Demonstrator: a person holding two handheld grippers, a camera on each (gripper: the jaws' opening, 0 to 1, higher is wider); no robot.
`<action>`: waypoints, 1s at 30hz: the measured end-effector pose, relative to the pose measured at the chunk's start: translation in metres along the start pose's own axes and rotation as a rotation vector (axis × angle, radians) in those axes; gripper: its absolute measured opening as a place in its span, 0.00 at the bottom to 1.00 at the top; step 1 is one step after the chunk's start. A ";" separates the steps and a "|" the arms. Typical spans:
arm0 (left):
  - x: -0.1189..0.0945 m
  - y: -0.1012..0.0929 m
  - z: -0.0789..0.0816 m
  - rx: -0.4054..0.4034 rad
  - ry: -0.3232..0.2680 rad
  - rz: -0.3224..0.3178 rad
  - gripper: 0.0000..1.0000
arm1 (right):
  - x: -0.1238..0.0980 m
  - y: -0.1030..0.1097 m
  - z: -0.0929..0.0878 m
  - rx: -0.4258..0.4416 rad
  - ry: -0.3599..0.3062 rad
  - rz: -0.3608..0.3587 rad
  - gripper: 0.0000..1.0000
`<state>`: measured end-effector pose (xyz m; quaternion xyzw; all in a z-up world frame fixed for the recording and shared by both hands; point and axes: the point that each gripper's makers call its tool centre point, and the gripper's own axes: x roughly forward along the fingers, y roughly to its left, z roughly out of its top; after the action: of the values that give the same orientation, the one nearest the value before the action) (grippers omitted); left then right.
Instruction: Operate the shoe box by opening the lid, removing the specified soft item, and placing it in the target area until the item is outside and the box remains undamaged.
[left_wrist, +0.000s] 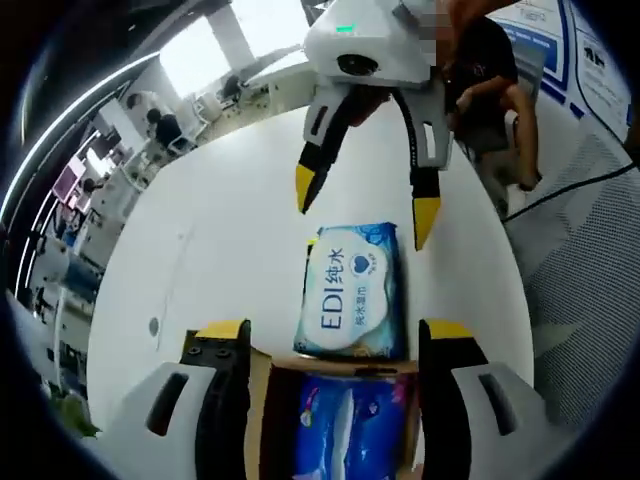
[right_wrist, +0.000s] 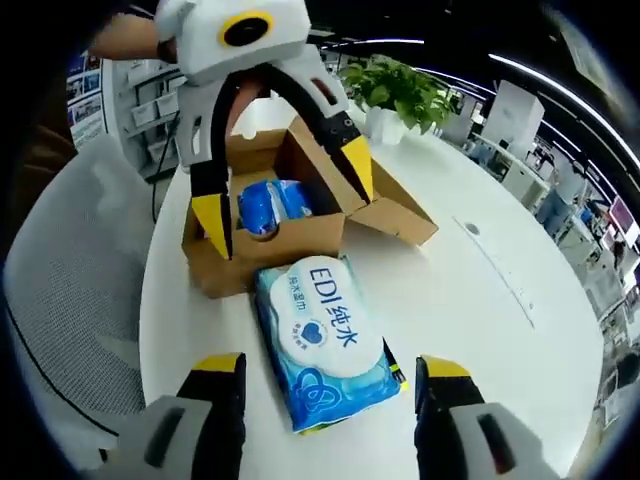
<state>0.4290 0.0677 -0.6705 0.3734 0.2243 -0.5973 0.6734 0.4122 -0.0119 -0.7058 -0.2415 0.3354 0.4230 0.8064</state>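
A blue and white wet-wipes pack (left_wrist: 352, 290) (right_wrist: 325, 340) lies flat on the round white table (left_wrist: 220, 250), just outside the open cardboard shoe box (left_wrist: 256, 420) (right_wrist: 290, 248). Two more blue packs (left_wrist: 350, 425) (right_wrist: 268, 205) rest inside the box, whose lid flap (right_wrist: 400, 215) hangs open to one side. My left gripper (left_wrist: 335, 335) (right_wrist: 283, 195) is open, its jaws straddling the box's front wall. My right gripper (right_wrist: 330, 368) (left_wrist: 367, 200) is open too, facing it from the other side, with the wipes pack lying between its jaws and touching neither.
A potted plant (right_wrist: 395, 95) stands on the table beyond the box. A grey mesh chair (right_wrist: 70, 300) (left_wrist: 590, 270) sits close to the table edge, with a black cable (left_wrist: 570, 190) across it. A person (left_wrist: 495, 90) is behind the right gripper.
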 end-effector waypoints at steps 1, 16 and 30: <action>-0.006 0.000 -0.003 -0.015 -0.006 0.008 0.69 | -0.003 0.002 0.003 0.019 -0.009 -0.009 0.67; -0.064 0.003 -0.042 -0.206 -0.067 0.098 0.70 | -0.016 0.023 0.034 0.188 -0.155 -0.060 0.63; -0.094 -0.003 -0.075 -0.273 -0.057 0.144 0.69 | -0.007 0.051 0.064 0.205 -0.207 -0.056 0.66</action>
<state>0.4198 0.1855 -0.6471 0.2764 0.2568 -0.5218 0.7651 0.3874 0.0544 -0.6638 -0.1222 0.2850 0.3863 0.8687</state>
